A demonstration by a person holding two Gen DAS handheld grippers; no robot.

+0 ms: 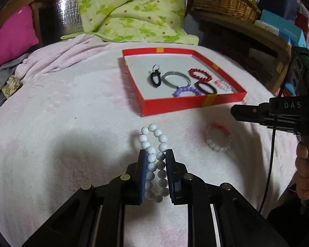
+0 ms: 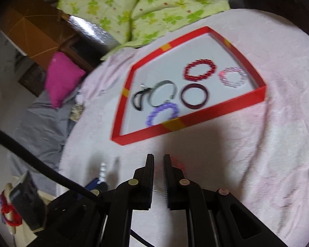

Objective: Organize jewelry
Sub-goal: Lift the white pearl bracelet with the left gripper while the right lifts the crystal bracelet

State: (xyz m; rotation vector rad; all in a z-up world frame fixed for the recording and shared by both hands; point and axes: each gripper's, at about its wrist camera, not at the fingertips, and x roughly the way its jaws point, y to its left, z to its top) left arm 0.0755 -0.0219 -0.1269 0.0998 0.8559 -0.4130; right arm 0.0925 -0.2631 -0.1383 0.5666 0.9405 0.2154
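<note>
My left gripper (image 1: 155, 154) is shut on a white bead bracelet (image 1: 154, 144), squeezed flat between the pads, low over the pink blanket. A clear bead bracelet with a red tassel (image 1: 217, 139) lies on the blanket to its right. The red tray (image 1: 175, 106) beyond holds a black key strap (image 1: 155, 78), a grey bangle (image 1: 176, 79), a red bead bracelet (image 1: 200, 74), a dark bangle (image 1: 206, 87), a purple bracelet (image 1: 185, 91) and a pink one (image 1: 222, 85). My right gripper (image 2: 158, 158) has jaws nearly closed with nothing visibly between them, over the blanket before the tray (image 2: 195, 121); red tassel (image 2: 178, 163) peeks beside one finger.
A green floral quilt (image 1: 129, 10) lies behind the tray. A magenta pillow (image 1: 12, 39) is at far left. A wicker basket (image 1: 224, 2) and boxes stand on a shelf at right. The right gripper's body and hand (image 1: 307, 164) are at the right edge.
</note>
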